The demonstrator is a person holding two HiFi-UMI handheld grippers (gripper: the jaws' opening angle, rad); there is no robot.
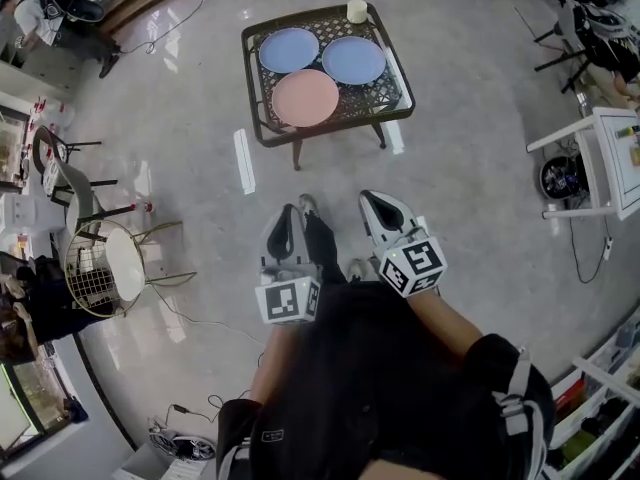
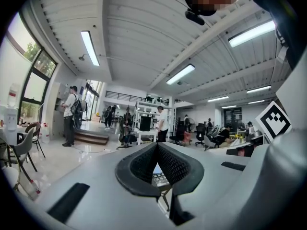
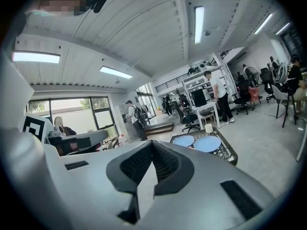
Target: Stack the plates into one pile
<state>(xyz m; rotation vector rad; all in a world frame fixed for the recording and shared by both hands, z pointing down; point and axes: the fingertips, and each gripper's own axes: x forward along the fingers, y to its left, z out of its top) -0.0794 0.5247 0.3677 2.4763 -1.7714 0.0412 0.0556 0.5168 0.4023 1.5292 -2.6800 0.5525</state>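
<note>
A low table with a dark woven top [image 1: 383, 96] stands far ahead of me. On it lie two blue plates [image 1: 288, 49] [image 1: 353, 59] and a pink plate [image 1: 305, 98], side by side and unstacked. My left gripper [image 1: 287, 214] and right gripper [image 1: 374, 202] are held close to my body, well short of the table, both shut and empty. The right gripper view shows its jaws [image 3: 152, 143] meeting at the tip, with the two blue plates [image 3: 183, 140] [image 3: 207, 143] beyond. The left gripper view shows shut jaws [image 2: 157, 145] and a bit of the table through the gap.
A cream cup [image 1: 357, 10] stands at the table's far edge. Two white strips [image 1: 244, 161] [image 1: 393, 136] lie on the floor by the table. A wire chair [image 1: 110, 263] is at the left, a white side table [image 1: 605, 163] at the right. Cables trail over the floor.
</note>
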